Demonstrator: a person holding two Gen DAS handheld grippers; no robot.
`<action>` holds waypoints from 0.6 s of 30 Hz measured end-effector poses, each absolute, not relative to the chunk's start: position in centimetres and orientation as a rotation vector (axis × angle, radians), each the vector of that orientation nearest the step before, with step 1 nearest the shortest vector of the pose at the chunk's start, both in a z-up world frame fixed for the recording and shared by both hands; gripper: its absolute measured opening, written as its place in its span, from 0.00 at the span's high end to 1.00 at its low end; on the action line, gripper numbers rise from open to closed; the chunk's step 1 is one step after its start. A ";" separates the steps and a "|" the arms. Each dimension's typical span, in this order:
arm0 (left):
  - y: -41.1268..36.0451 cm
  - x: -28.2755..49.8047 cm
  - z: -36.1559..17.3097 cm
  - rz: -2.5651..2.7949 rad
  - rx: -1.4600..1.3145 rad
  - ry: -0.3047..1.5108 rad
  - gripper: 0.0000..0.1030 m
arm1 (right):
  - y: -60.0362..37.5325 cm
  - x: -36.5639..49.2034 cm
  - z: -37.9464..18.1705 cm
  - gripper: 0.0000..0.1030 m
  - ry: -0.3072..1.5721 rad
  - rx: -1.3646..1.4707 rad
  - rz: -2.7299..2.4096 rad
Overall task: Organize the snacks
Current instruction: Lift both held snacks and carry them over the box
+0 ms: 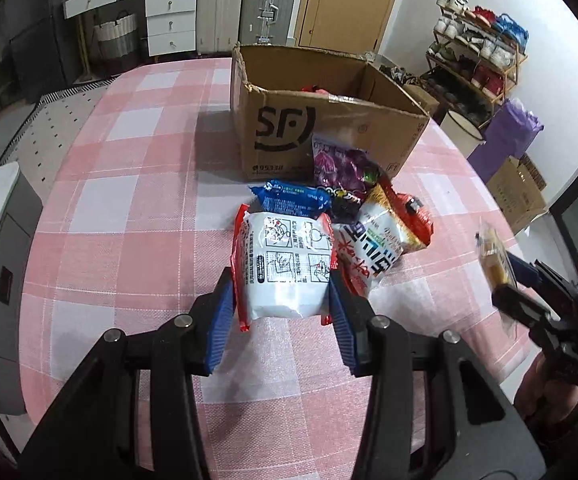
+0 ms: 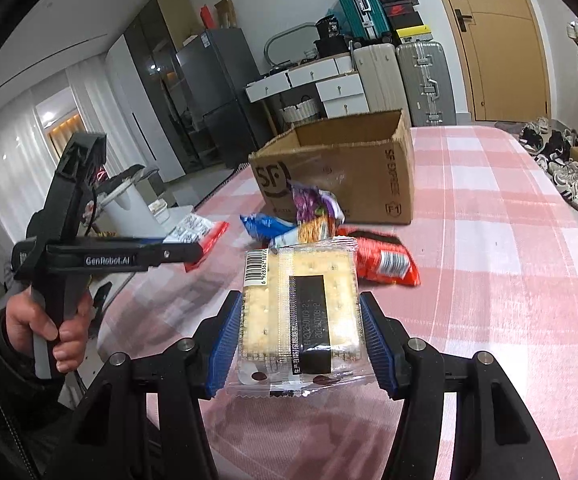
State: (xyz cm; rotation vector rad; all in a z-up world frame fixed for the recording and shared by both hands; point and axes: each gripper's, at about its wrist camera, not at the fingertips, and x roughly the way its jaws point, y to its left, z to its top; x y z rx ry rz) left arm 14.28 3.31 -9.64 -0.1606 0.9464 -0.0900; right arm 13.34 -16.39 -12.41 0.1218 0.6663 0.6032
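Note:
My left gripper (image 1: 281,284) is shut on a white snack pack with red edges (image 1: 285,268), held above the table; it also shows in the right wrist view (image 2: 199,232). My right gripper (image 2: 299,312) is shut on a clear pack of crackers (image 2: 299,312), lifted above the table; it appears blurred in the left wrist view (image 1: 495,258). An open SF cardboard box (image 1: 289,120) stands on the pink checked tablecloth (image 1: 129,200). In front of it lie a purple pack (image 1: 341,164), a blue pack (image 1: 289,196), a white noodle pack (image 1: 373,248) and a red pack (image 2: 385,260).
Suitcases (image 1: 245,4) and white drawers (image 1: 169,16) stand behind the table. A shoe rack (image 1: 477,56) and cardboard boxes (image 1: 517,192) are at the right. A red item lies inside the box (image 1: 317,90). A fridge (image 2: 217,92) stands at the far left.

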 end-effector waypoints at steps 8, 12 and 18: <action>3.7 14.9 -7.0 -0.099 -0.165 0.900 0.59 | -16.1 15.2 -9.2 0.44 0.602 0.115 0.622; 2.8 15.8 -5.4 -0.122 -0.135 0.872 0.59 | -15.9 16.2 -7.7 0.44 0.576 0.105 0.619; 1.7 17.5 -3.4 -0.169 -0.122 0.842 0.59 | -15.0 18.0 -6.2 0.44 0.564 0.083 0.628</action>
